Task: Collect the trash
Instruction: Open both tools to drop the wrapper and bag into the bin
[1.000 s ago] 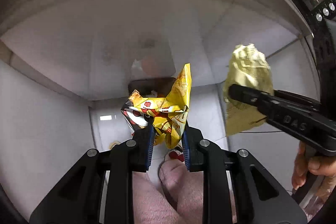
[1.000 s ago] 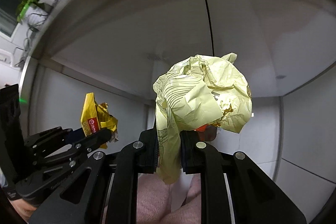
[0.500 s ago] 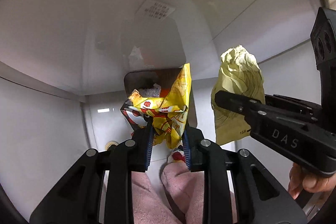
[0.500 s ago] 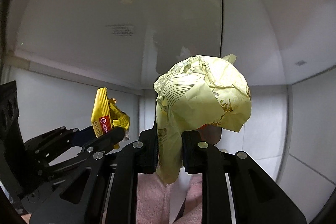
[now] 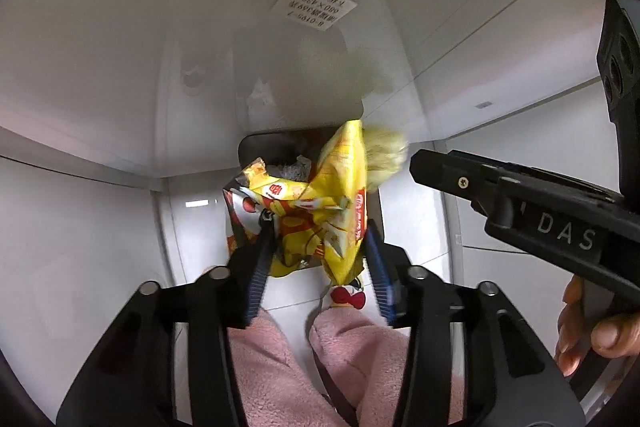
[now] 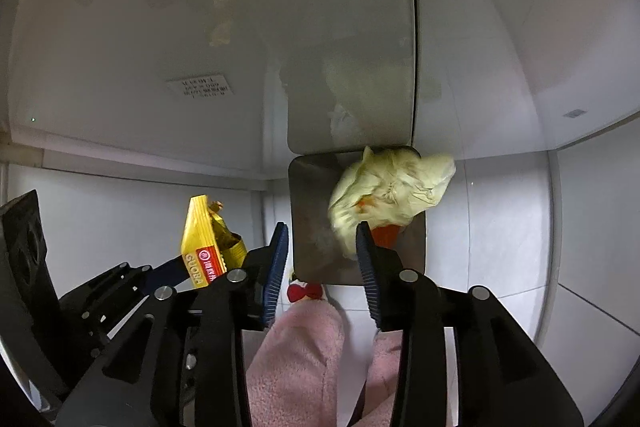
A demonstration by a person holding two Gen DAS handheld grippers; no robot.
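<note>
A crumpled yellow snack wrapper (image 5: 316,203) sits between the fingers of my left gripper (image 5: 318,223). Its jaws are opening, and the blue pads stand apart from the wrapper's sides. A crumpled pale yellow paper (image 6: 388,191) hangs blurred just beyond my right gripper (image 6: 322,227). Those jaws are opening too, with nothing between the pads. Both point down over a dark square bin (image 6: 312,211), which also shows behind the wrapper (image 5: 260,143). The right gripper (image 5: 424,163) reaches in from the right in the left wrist view. The left gripper (image 6: 176,267) and wrapper (image 6: 204,243) show at the right view's lower left.
White cabinet doors with a printed label (image 5: 316,5) rise behind the bin. White floor tiles (image 6: 500,247) surround it. Pink fuzzy trouser legs (image 5: 360,359) and a slipper with a red bow (image 6: 304,291) stand just below the grippers. A hand (image 5: 580,327) holds the right gripper's handle.
Both grippers came down toward the bin and their jaws spread apart. The pale yellow paper has left the right jaws. The yellow wrapper has loosened between the left fingers.
</note>
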